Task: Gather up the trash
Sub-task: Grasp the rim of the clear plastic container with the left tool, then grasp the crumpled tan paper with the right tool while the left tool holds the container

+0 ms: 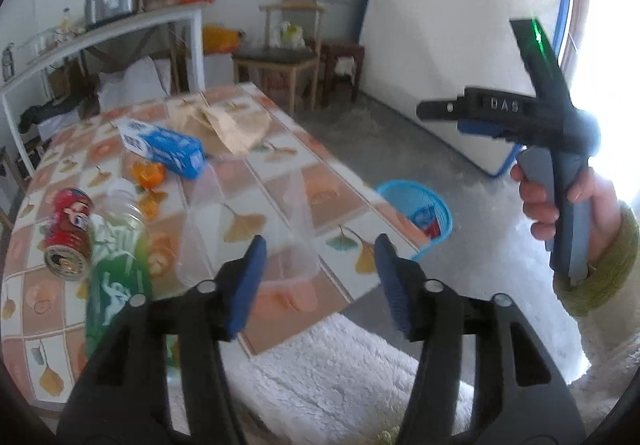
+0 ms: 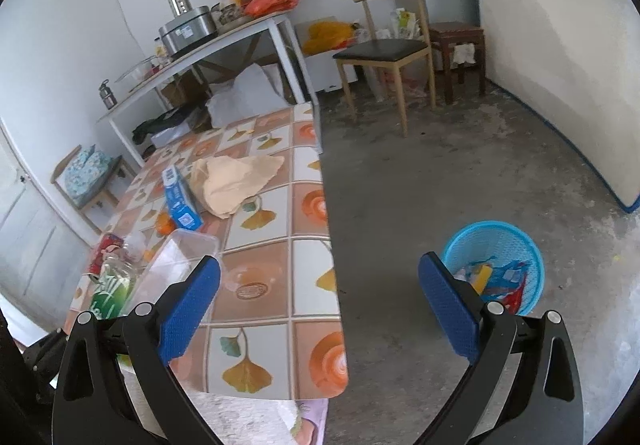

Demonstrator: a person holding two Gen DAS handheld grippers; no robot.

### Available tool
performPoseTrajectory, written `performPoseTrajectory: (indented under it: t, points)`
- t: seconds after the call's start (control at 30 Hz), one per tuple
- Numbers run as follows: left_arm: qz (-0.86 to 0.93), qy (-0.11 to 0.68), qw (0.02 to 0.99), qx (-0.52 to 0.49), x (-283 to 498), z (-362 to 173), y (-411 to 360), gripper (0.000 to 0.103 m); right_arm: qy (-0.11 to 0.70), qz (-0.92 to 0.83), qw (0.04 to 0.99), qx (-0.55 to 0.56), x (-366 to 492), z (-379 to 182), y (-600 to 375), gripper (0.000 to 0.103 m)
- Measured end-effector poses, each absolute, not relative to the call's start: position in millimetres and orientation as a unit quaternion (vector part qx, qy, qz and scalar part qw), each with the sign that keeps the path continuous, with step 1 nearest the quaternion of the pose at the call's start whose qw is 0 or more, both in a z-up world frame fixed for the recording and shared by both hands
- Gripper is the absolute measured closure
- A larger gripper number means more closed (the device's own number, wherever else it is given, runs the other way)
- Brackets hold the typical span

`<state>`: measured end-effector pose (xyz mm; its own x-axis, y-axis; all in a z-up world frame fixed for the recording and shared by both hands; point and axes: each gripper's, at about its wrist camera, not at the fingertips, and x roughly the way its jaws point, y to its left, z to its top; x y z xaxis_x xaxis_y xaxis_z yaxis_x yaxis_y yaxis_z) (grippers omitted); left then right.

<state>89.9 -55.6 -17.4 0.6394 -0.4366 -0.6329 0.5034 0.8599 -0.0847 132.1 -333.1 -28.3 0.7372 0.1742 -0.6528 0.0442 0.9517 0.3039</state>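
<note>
I hold the left gripper (image 1: pixel 320 281) released and empty above the table (image 2: pixel 308 213) edge, beside the clear plastic container (image 1: pixel 248 221). The right gripper (image 2: pixel 320 305) is also spread wide, carrying nothing. The blue basket (image 2: pixel 494 265) stands on the floor just off the table, so I judge trash can drop in directly. Can (image 1: pixel 70 233), bottle (image 1: pixel 118 261), carton (image 1: pixel 164 149) and paper bag (image 1: pixel 232 125) remain on the table.

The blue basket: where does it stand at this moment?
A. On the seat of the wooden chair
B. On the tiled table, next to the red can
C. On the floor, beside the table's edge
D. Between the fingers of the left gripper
C: the blue basket stands on the grey floor just off the table edge, with some trash already inside, and no fingers touch it.
</note>
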Motion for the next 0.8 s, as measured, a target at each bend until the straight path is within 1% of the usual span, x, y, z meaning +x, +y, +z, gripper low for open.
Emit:
performPoseTrajectory:
  t: [0.3, 0.43, 0.5, 0.67, 0.8]
  points:
    - [-0.232, 0.337, 0.910, 0.069, 106, -25, -57, 0.049, 0.384, 0.125, 0.898, 0.178, 182, -21, -316, 0.007]
    - [-0.216, 0.349, 0.907, 0.097, 120, -37, -66, 0.049, 0.398, 0.192, 0.882, 0.167, 235, -13, -289, 0.007]
    - [-0.215, 0.360, 0.902, 0.105, 126, -44, -70, 0.049, 0.423, 0.206, 0.867, 0.163, 269, -15, -273, 0.007]
    - [-0.223, 0.377, 0.894, 0.089, 135, -53, -68, 0.049, 0.525, 0.207, 0.802, 0.194, 366, -42, -226, 0.007]
    - [-0.231, 0.382, 0.892, 0.072, 138, -56, -64, 0.049, 0.575, 0.187, 0.773, 0.191, 417, -65, -196, 0.007]
